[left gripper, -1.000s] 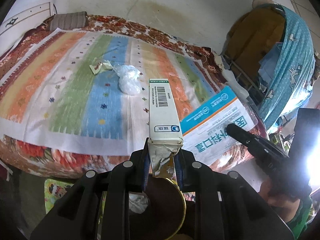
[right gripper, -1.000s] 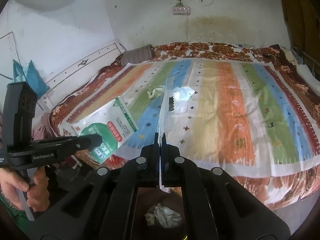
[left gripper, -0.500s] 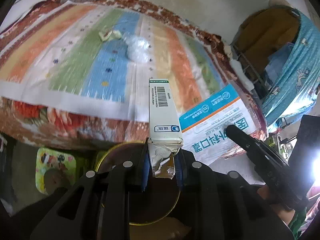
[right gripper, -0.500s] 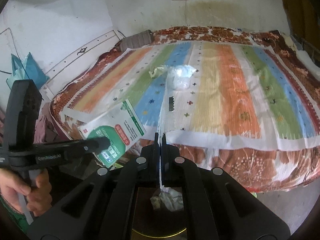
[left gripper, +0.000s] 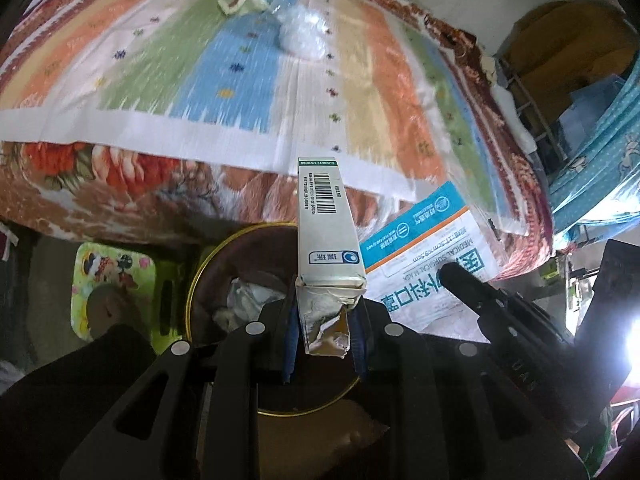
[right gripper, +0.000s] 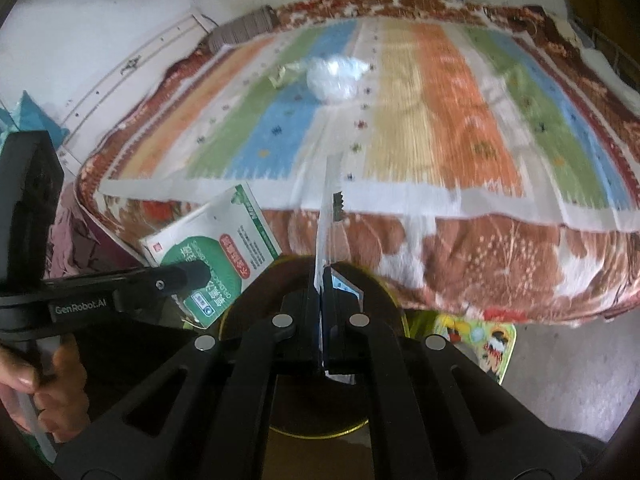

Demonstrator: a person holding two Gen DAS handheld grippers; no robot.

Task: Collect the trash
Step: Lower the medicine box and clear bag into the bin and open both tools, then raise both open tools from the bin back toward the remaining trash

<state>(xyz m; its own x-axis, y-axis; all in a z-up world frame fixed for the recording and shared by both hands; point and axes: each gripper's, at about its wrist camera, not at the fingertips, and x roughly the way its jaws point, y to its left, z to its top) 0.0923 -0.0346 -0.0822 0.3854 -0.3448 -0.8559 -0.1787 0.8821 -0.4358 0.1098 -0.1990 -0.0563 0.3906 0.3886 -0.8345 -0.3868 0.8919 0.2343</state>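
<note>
My left gripper (left gripper: 324, 320) is shut on a torn white carton box (left gripper: 326, 228) with a barcode, held over a round gold-rimmed bin (left gripper: 208, 280) on the floor by the bed. My right gripper (right gripper: 322, 284) is shut on a flat mask packet, seen edge-on (right gripper: 326, 216) and from its blue and white printed face in the left wrist view (left gripper: 424, 256); it also hangs over the bin (right gripper: 384, 288). Crumpled trash (left gripper: 248, 304) lies inside the bin. A clear plastic bag (right gripper: 334, 76) and a crumpled wrapper (right gripper: 282, 74) lie on the bed.
The bed has a striped cover (right gripper: 440, 100) over a floral blanket (right gripper: 480, 264). A green cartoon-printed stool (left gripper: 116, 280) stands by the bin. A blue curtain and shelving (left gripper: 580, 140) are to the right. The left gripper's box shows in the right wrist view (right gripper: 216, 256).
Both grippers have pulled back from the bed and tilted down with their trash. The bin, earlier mostly hidden under them, is in fuller view below.
</note>
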